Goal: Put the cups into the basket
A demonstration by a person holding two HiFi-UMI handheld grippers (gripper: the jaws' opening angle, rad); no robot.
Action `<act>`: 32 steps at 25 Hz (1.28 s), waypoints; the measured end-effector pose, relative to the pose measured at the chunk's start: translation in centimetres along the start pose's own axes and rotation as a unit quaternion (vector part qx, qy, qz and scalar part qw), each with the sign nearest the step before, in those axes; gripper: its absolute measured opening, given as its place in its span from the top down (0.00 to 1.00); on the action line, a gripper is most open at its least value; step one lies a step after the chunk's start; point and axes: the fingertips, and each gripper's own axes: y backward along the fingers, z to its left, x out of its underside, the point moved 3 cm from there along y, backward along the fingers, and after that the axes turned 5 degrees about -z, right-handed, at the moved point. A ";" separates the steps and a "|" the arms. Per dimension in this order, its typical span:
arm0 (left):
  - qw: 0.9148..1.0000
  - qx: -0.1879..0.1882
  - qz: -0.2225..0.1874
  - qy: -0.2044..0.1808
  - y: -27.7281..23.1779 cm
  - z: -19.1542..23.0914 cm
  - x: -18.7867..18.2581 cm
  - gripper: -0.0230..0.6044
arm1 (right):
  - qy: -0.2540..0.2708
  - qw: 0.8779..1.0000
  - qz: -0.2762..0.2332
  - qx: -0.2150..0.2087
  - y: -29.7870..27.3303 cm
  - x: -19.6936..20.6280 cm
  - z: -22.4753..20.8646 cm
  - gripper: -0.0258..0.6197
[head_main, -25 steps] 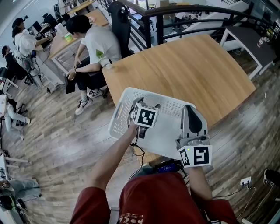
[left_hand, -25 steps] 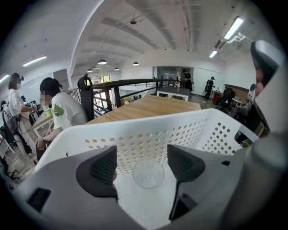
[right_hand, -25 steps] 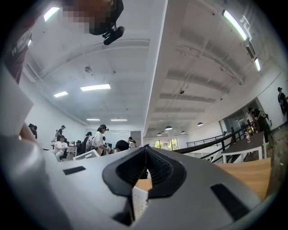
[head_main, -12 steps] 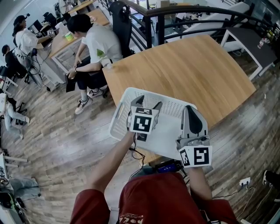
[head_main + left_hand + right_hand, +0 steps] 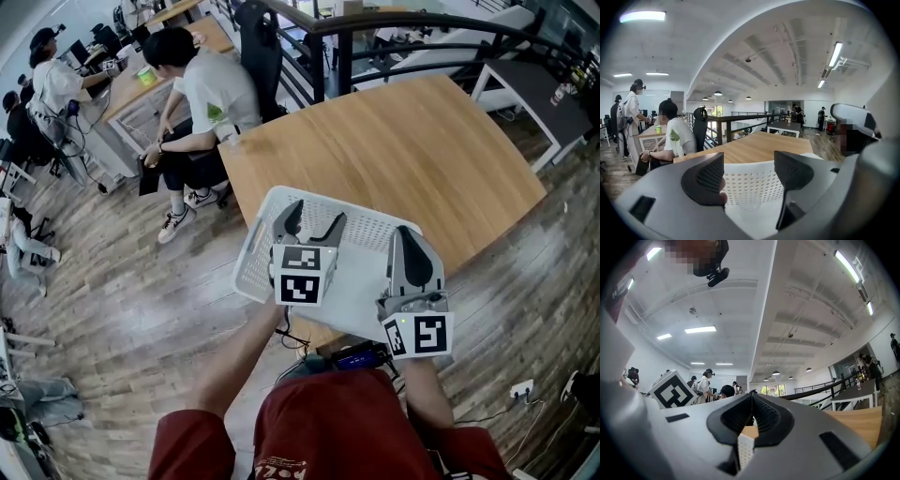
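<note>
At the left of an open office, a seated person leaned toward a desk above the plank floor. The left gripper hovered over the white basket, jaws spread and gripping nothing. The basket sat at the wooden table's near edge, its long axis running left to right. A clear cup sat on the basket's floor, too faint to read its tilt. The right gripper lay over the basket's right edge, jaws pressed together at the tips.
</note>
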 end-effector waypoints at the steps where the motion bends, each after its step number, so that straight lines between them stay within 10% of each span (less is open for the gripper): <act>1: 1.000 -0.001 -0.009 0.003 0.2 0.1 -0.2 0.43 | 0.001 1.000 0.001 0.000 0.0 0.0 0.0 0.94; 32: 0.977 -0.029 -0.194 -0.086 7.4 -1.1 -5.6 0.43 | 0.010 1.000 0.004 -0.002 0.2 -0.2 0.4 0.94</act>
